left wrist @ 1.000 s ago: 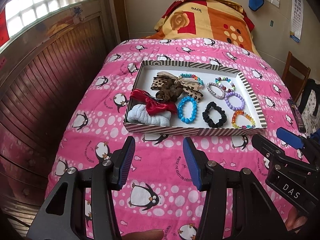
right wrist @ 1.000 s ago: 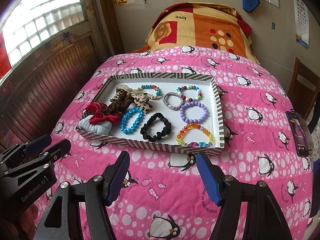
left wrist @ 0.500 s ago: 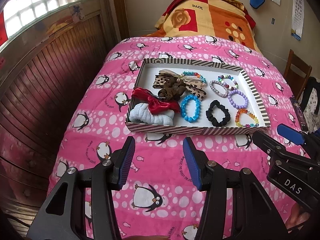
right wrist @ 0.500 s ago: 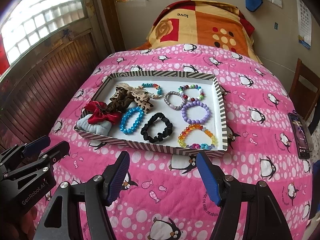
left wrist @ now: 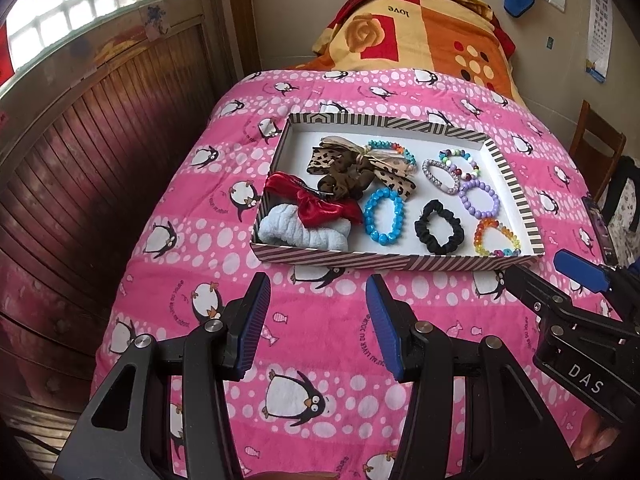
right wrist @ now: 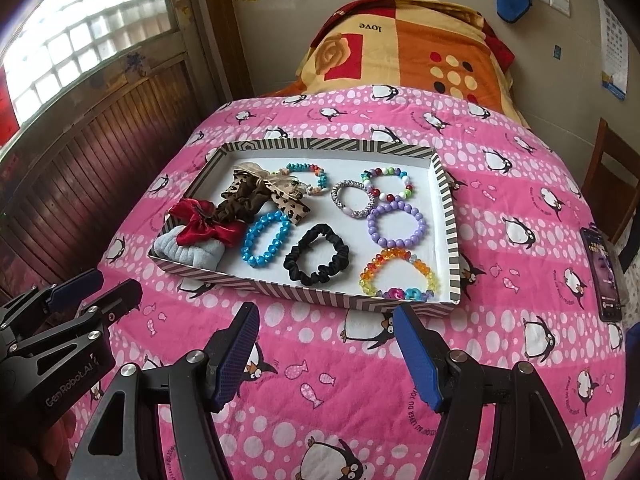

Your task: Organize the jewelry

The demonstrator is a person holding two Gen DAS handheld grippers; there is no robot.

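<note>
A striped-rim white tray (left wrist: 400,261) (right wrist: 451,216) lies on the pink penguin bedspread. It holds a grey scrunchie (left wrist: 304,234), a red bow (left wrist: 316,204), a leopard bow with a brown scrunchie (left wrist: 352,176), a blue bead bracelet (left wrist: 384,216) (right wrist: 265,238), a black scrunchie (left wrist: 439,227) (right wrist: 316,254), a purple bracelet (right wrist: 396,224), a rainbow bracelet (right wrist: 398,276) and several more bracelets. My left gripper (left wrist: 318,308) is open and empty, short of the tray's near edge. My right gripper (right wrist: 326,340) is open and empty, also just short of the tray.
A wooden wall panel (left wrist: 80,160) runs along the bed's left side. An orange and yellow folded blanket (right wrist: 400,48) lies at the bed's head. A phone (right wrist: 604,276) lies on the bedspread to the right. A wooden chair (left wrist: 596,152) stands at the right.
Both grippers have drawn slightly back from the tray, which now sits a little farther away in both views. Both stay open and empty.
</note>
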